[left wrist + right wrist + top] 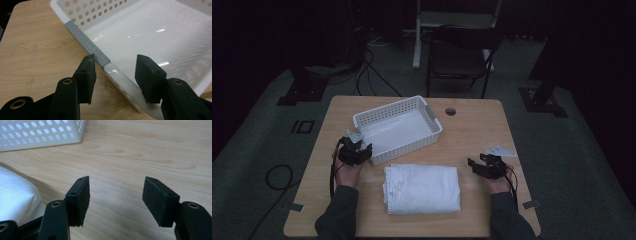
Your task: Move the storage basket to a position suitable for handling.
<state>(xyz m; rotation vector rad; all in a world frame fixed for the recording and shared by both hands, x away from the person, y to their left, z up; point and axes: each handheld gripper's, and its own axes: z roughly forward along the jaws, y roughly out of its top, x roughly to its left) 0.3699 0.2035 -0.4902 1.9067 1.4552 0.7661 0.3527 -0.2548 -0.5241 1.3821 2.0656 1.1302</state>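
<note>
**Item: white perforated basket, far-left bench**

We rate the basket light, rigid, smooth plastic; grip the grey-capped rim. Our left gripper straddles that rim, jaws spread, pads not pressing. Right gripper spread, empty, beside the folded cloth.

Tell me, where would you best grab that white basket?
Probably the basket's thin upright end wall, near its grey strip. The left gripper comes from the outside end with jaws astride the rim: one outside, one inside. The rim is narrow enough to pinch.
</note>
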